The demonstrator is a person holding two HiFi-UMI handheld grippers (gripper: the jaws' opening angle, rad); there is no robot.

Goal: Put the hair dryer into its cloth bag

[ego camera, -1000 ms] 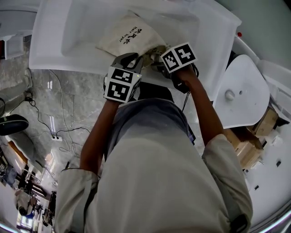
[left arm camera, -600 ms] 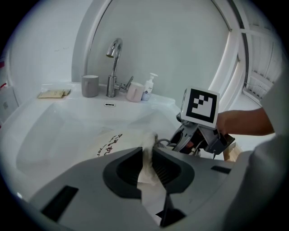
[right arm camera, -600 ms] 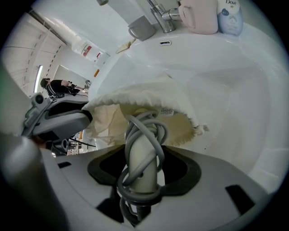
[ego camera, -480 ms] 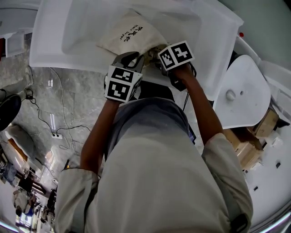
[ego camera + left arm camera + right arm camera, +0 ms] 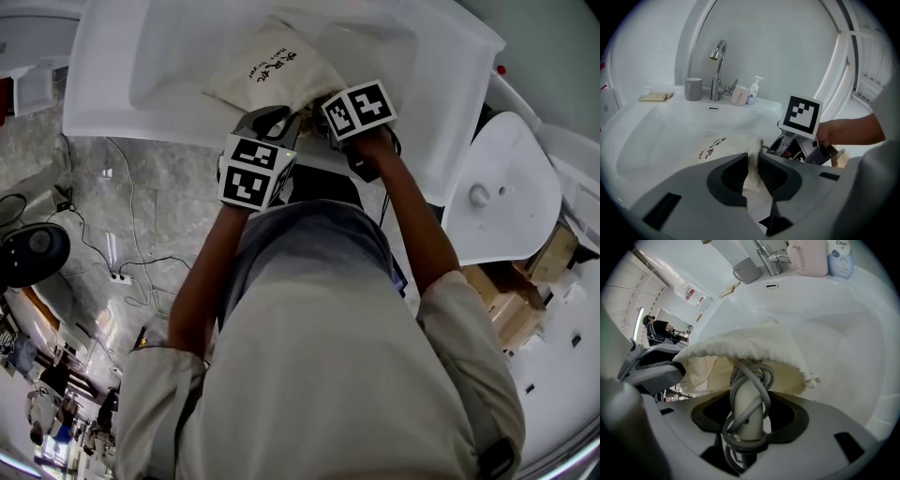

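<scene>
The left gripper (image 5: pixel 753 175) is clamped on a fold of the cloth bag (image 5: pixel 715 146) at its rim — the pale fabric is pinched between the two dark pads and drawn up from the bag's mouth. The bag is laid in the white sink (image 5: pixel 651 136) with its printed side turned up, and its mouth is held wide on the near side. The right gripper (image 5: pixel 749 418) is closed on the handle of the hair dryer (image 5: pixel 750 406), around which the grey cord (image 5: pixel 734 390) is wound in loops. The dryer's upper part is hidden under the gathered rim of the bag — only the handle and the cord are seen outside it. The two grippers are held just beside each other over the sink's near edge. Behind the basin a faucet (image 5: pixel 718 65), a grey cup (image 5: pixel 693 88) and a pump bottle (image 5: pixel 753 91) are set.
</scene>
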